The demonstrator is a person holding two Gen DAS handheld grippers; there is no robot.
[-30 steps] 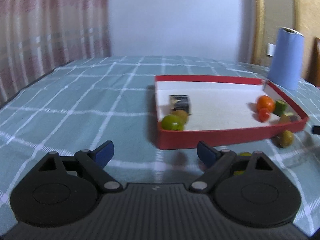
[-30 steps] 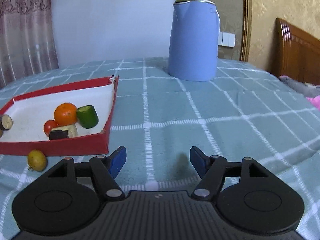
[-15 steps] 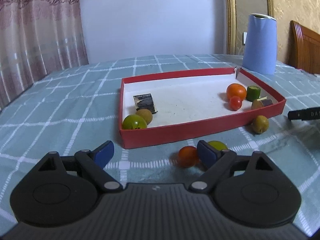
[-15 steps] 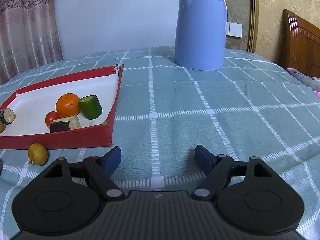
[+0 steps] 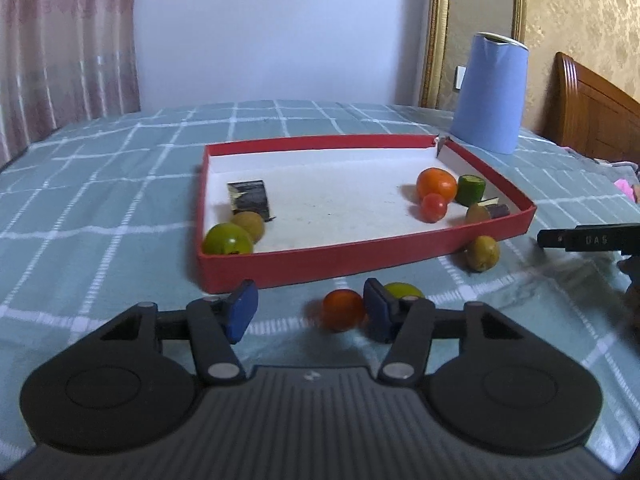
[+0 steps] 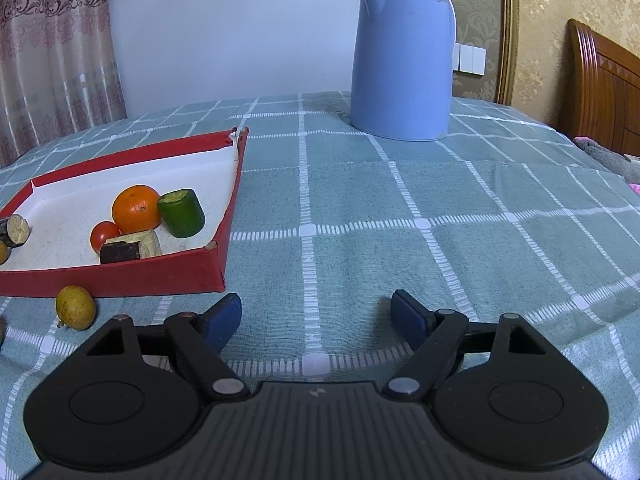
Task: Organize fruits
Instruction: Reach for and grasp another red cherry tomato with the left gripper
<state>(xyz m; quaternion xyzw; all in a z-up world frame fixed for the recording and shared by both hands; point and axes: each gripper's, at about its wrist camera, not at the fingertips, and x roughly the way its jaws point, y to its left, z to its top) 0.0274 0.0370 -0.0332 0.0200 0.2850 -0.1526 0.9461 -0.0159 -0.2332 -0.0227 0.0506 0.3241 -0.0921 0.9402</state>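
Note:
In the left wrist view my left gripper (image 5: pixel 310 312) hovers low over the checked cloth, in front of the red tray (image 5: pixel 400 254). Its jaws are closing. A small orange-red fruit (image 5: pixel 343 310) lies between them, close to the right pad (image 5: pixel 376 310), while the left pad (image 5: pixel 242 312) stands well clear of it. A yellow-green fruit (image 5: pixel 404 290) lies just behind the right finger. A yellow-brown fruit (image 5: pixel 482 254) rests against the tray's front wall. My right gripper (image 6: pixel 316 314) is open over bare cloth, with nothing between its fingers; its tip (image 5: pixel 588 238) shows at the right edge.
The tray holds a green fruit (image 5: pixel 226 240), a brown fruit (image 5: pixel 250 224) and a dark block (image 5: pixel 250 198) on the left. An orange (image 6: pixel 136 208), a tomato (image 6: pixel 105 236) and a green cylinder (image 6: pixel 182 213) lie on its right. A blue kettle (image 6: pixel 402 60) stands behind.
The left view swung to face the tray, and the loose fruits came into sight. The left jaws narrowed around the small orange-red fruit. The right jaws widened a little.

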